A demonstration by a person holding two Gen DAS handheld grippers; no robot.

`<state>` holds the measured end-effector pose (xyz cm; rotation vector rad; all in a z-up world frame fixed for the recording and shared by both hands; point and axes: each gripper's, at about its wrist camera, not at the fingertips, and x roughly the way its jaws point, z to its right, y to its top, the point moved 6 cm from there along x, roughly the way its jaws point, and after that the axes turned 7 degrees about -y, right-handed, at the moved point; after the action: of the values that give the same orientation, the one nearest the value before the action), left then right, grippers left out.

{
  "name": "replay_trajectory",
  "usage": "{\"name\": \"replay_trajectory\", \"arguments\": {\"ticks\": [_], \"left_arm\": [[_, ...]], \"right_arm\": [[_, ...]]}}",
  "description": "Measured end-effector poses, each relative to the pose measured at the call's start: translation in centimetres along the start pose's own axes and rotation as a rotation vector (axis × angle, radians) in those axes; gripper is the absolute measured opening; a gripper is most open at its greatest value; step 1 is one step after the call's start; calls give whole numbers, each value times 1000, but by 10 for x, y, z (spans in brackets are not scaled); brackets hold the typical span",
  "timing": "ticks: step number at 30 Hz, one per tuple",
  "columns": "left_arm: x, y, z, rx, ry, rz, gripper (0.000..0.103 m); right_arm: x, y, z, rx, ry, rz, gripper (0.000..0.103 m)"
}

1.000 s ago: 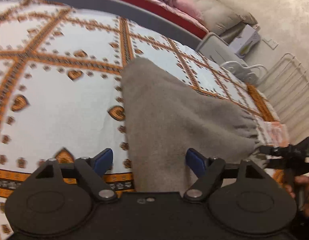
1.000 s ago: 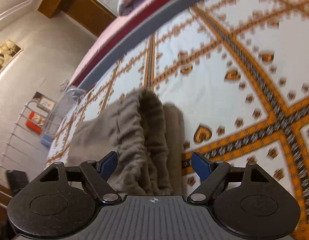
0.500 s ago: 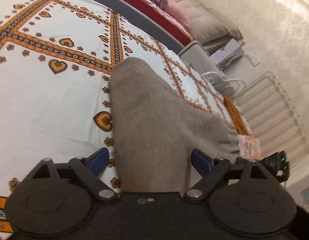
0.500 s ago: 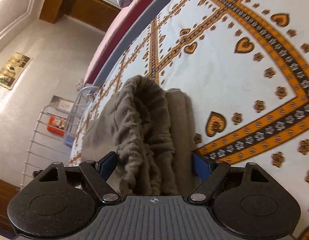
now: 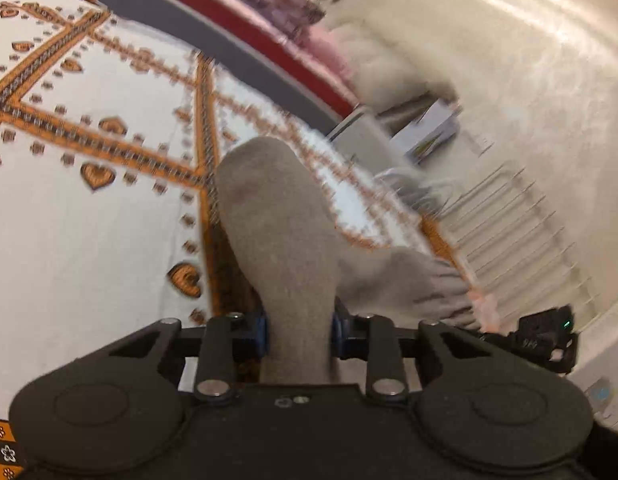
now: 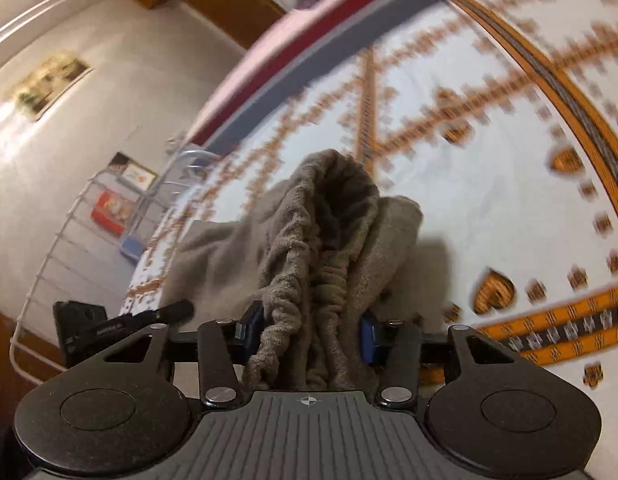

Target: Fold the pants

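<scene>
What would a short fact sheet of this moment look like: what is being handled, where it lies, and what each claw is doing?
item: grey pants, soft fabric, partly folded
surface: bed cover, white with orange heart pattern
left gripper: jaws have just been closing, now pinched on a plain end of the pants
right gripper: jaws have just been closing, now pinched on the gathered elastic waistband
pants state: both gripped ends raised off the cover
background: white wire rack beside the bed
task stage: fold not yet finished
</scene>
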<state>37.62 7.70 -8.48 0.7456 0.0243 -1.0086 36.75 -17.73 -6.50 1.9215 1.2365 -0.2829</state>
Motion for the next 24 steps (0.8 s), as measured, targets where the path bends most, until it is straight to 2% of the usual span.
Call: {"name": "replay_trajectory", "arguments": {"ticks": [4, 9, 13, 15, 16, 18, 20, 22, 23, 24], "left_arm": [[-1, 25, -4, -5, -2, 44, 20], [29, 74, -29, 11, 41, 53, 20], [62, 110, -51, 20, 111, 65, 20], [79, 111, -65, 39, 181, 27, 20], [88, 107, -72, 63, 217, -6, 33], [95, 99, -77, 102, 225, 15, 39], [91, 96, -77, 87, 213, 55, 43], [85, 94, -68, 120, 246, 62, 48], [78, 95, -63, 131, 274, 68, 59], [70, 94, -56, 148, 311, 74, 68]], "right_arm": [[-1, 19, -20, -53, 53, 34, 46], [31, 69, -29, -87, 47, 44, 46], [62, 118, -16, -72, 22, 64, 46], [78, 132, 4, -48, -12, 67, 47], [89, 135, 19, -7, -26, 45, 49], [116, 130, 57, 72, -76, -25, 68], [117, 126, 71, 107, -9, -4, 68], [111, 125, 68, 78, -17, 9, 68], [107, 125, 66, 61, -34, 12, 70], [97, 125, 63, 39, -60, 33, 76]]}}
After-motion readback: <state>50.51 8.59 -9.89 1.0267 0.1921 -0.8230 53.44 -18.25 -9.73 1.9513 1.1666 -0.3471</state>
